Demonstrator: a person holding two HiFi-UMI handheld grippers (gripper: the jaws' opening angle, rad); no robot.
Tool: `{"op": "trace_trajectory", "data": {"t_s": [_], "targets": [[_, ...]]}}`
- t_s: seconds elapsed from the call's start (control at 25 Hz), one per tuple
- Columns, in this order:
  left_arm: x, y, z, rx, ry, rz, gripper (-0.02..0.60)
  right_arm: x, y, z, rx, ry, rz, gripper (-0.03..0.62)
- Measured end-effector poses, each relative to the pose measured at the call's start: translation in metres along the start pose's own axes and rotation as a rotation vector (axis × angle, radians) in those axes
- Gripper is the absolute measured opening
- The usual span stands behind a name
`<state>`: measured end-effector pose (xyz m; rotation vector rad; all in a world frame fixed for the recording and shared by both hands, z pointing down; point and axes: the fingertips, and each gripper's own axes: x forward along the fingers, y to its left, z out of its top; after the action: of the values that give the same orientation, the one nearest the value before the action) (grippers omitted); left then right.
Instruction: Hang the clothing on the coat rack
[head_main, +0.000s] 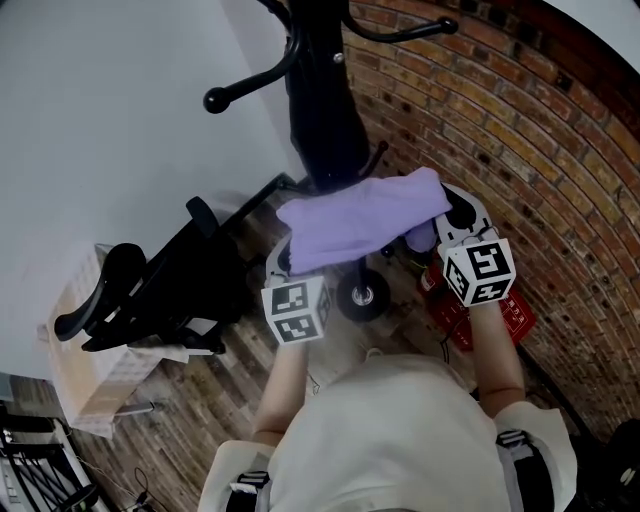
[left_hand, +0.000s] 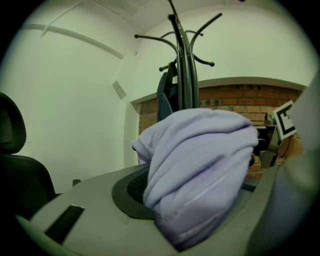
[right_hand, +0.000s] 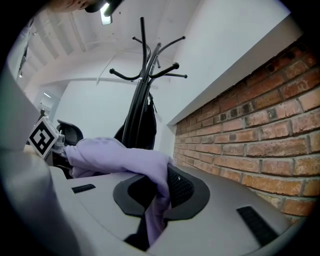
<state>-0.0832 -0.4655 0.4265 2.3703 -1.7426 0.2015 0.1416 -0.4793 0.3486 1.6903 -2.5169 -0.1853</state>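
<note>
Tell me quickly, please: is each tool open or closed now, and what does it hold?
Left tool: closed on the purple garment.
Right tool: closed on the same purple garment.

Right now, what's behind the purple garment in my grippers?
The black coat rack stands behind the purple garment, a dark item hanging on it, brick wall beyond. In the left gripper view the garment hides the rack's lower pole.

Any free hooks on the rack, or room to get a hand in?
Bare: coat rack's wall-side hook and brick-side hook. Crowded: dark garment hanging on it, office chair by its base.
</note>
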Motion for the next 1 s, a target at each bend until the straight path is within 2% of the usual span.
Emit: {"op": "trace_trajectory", "data": {"t_s": [0.56, 1.0], "targets": [[0.024, -0.002, -0.033, 0.001, 0.070, 0.018, 0.080, 0.019, -0.012, -0.045, 0.024, 0.073, 0.020, 0.026], [0.033, -0.003, -0.068, -0.002, 0.149, 0.023, 0.080, 0.021, -0.005, -0.090, 0.097, 0.150, 0.039, 0.026]]}}
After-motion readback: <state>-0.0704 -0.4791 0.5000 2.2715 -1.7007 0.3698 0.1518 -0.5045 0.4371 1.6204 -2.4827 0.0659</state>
